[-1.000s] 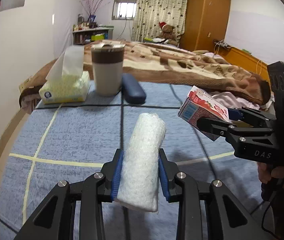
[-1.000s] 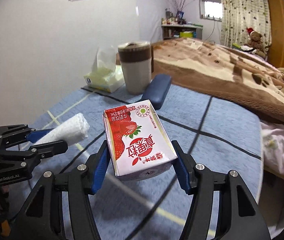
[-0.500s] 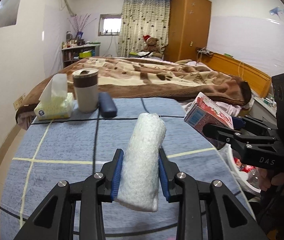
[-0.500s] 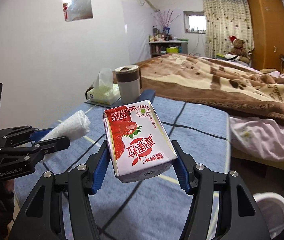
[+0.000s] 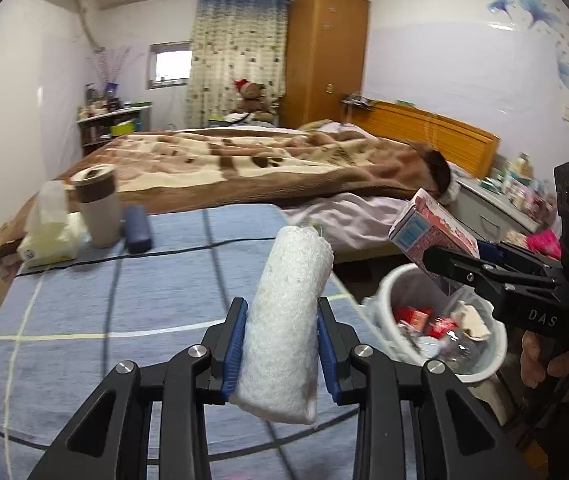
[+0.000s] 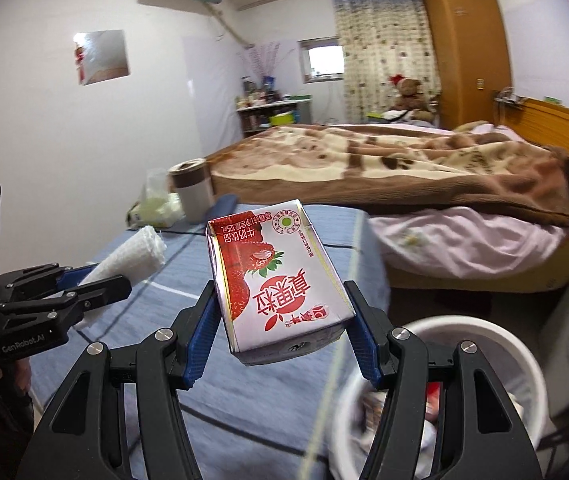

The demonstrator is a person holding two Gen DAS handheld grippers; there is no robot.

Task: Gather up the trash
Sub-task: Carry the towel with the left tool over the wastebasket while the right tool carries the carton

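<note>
My left gripper (image 5: 282,316) is shut on a white rolled paper towel (image 5: 286,328), held up over the blue checked table (image 5: 124,292). The same roll (image 6: 128,262) shows at the left of the right wrist view, in the left gripper (image 6: 92,280). My right gripper (image 6: 282,308) is shut on a red and white strawberry milk carton (image 6: 276,276), blue pads against its two sides. In the left wrist view the carton (image 5: 428,232) hangs above a white trash bin (image 5: 436,320) beside the table's right edge. That bin (image 6: 444,392) holds several pieces of rubbish.
At the table's far left stand a tissue box (image 5: 50,232), a brown-banded cup (image 5: 98,206) and a dark blue case (image 5: 137,228). Behind is a bed (image 5: 244,160) with a brown blanket, with a grey cabinet (image 5: 492,208) to the bin's right. A hand (image 5: 556,360) holds the right gripper.
Both grippers have swung to the right and risen a little, each keeping its load. The table's objects have slid left in view and the white bin has come into sight below the carton.
</note>
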